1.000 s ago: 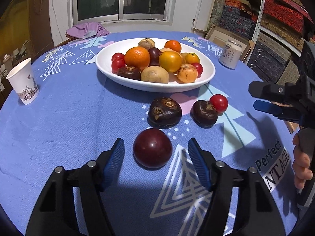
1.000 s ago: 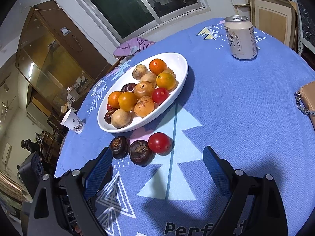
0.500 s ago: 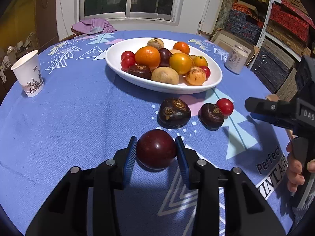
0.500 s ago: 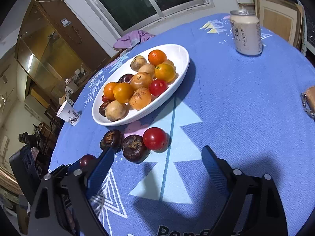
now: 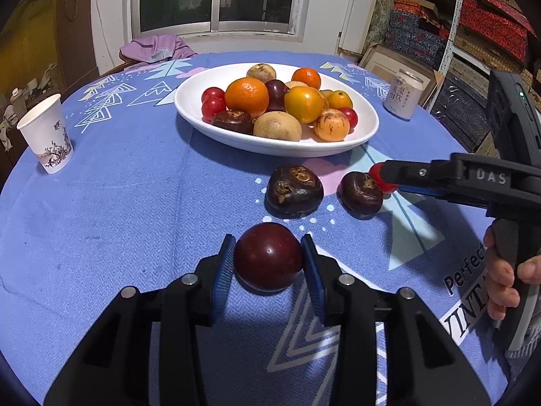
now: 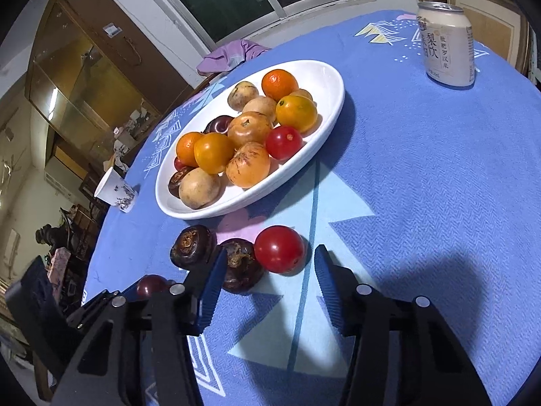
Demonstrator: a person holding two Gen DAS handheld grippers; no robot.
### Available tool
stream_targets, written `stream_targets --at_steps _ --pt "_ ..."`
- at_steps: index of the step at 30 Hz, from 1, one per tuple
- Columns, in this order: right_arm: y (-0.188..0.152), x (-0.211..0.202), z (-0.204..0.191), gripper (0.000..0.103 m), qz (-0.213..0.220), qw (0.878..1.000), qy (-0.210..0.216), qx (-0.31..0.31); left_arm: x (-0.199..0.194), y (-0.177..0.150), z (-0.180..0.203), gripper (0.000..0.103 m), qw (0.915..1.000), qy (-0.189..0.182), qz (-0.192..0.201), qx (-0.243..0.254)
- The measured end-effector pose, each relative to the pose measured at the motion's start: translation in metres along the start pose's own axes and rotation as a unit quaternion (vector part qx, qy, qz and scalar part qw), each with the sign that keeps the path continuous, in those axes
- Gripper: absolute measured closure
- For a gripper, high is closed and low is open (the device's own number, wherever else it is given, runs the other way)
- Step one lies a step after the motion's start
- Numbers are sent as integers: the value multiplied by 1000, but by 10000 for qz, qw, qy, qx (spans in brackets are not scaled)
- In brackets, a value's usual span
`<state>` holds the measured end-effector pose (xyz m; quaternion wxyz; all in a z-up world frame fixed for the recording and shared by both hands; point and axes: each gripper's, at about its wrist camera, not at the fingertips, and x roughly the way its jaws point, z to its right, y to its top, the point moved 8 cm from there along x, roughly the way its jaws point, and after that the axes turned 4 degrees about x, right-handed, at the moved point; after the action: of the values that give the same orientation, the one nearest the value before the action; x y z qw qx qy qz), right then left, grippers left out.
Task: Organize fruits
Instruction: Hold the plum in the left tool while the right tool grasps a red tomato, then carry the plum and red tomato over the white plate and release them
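Now the left hand-held gripper (image 5: 268, 260) has clamped onto the dark plum (image 5: 268, 256), still on the counter (image 5: 101, 220), ready to lift toward the bowl (image 5: 203, 123). Meanwhile the right hand-held gripper (image 6: 268, 286), unclenched, has closed in around the tomato (image 6: 279, 249).

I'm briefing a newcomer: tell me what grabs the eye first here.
The white bowl heaped with orange, yellow and red fruit at the centre of the blue table. Nearer, the left gripper has its jaws shut on a dark red plum. The right gripper, jaws open, hovers by a red tomato.
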<state>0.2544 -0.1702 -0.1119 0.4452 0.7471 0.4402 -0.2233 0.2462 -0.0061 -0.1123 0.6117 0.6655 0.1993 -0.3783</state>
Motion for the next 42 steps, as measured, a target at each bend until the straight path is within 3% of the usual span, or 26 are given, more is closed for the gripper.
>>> stream_targets --at_steps 5,7,21,26,33,42 --pt "2 9 -2 62 57 9997 -161 -194 0 0 0 64 10000 5 2 5" --pt "2 8 -1 71 88 9997 -138 -158 0 0 0 64 10000 1 3 3" --pt "-13 -26 -10 71 359 9986 81 -375 -10 -4 3 64 9999 -18 148 68" --pt "-30 -33 -25 71 434 9966 41 -697 -23 -2 3 64 9986 291 407 180" --pt "-55 -58 -42 71 910 9880 -208 -1231 -45 1 -3 64 9944 747 727 147" --pt "-53 -72 -40 71 1148 9859 -201 -1203 -57 3 -9 64 9911 988 882 116"
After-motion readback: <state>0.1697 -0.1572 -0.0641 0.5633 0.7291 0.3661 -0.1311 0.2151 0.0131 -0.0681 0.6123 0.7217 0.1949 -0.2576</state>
